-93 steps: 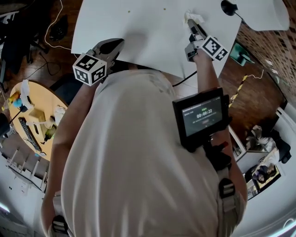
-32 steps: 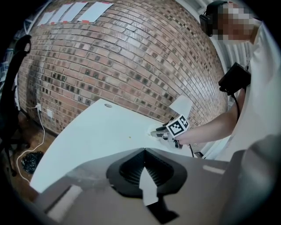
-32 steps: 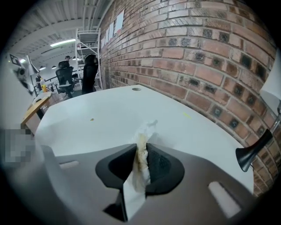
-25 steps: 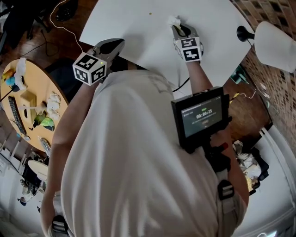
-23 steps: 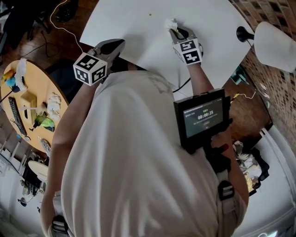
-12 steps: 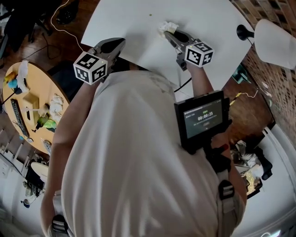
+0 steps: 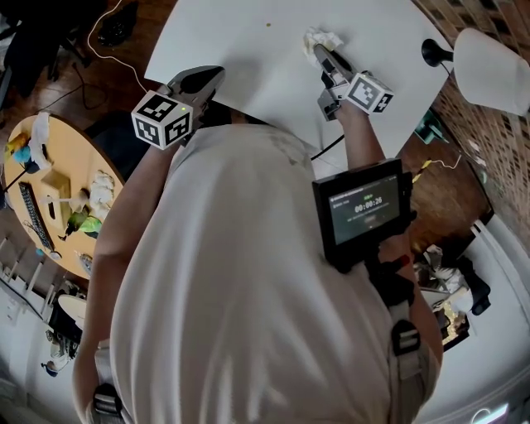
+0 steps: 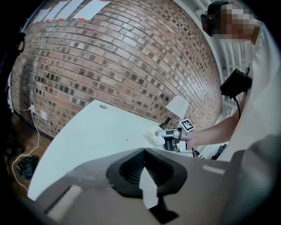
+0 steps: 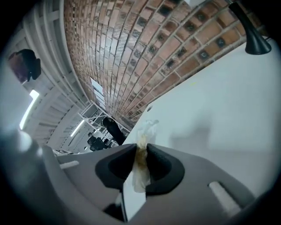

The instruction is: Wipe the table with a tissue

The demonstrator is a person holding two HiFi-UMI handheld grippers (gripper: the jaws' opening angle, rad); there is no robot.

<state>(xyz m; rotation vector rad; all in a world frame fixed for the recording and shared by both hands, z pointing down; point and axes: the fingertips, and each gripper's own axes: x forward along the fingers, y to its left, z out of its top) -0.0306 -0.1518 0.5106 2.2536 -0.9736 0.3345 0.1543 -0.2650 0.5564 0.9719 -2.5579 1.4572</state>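
The white table (image 7: pixel 248 50) fills the top of the head view. A crumpled white tissue (image 7: pixel 321 39), stained brownish where it is pinched (image 9: pixel 141 154), sticks out of my right gripper (image 7: pixel 320 53), which is shut on it just above the tabletop and rolled to one side. In the right gripper view the tissue stands up between the jaws of that gripper (image 9: pixel 141 151). My left gripper (image 7: pixel 199 81) hovers at the table's near edge, shut with nothing in it (image 8: pixel 144 153). From there I see the right gripper (image 8: pixel 169 135) across the table. A small speck (image 7: pixel 268 25) lies on the tabletop.
A white-shaded lamp (image 7: pixel 490 70) with a black base (image 7: pixel 431 52) stands at the table's right end by the brick wall (image 8: pixel 109 57). A round wooden side table (image 7: pixel 58 190) with clutter is at the left. A cable (image 7: pixel 108 45) lies on the floor.
The right gripper has rolled over and lifted a little, carrying the tissue first left, then back right across the table. The left gripper has stayed put.
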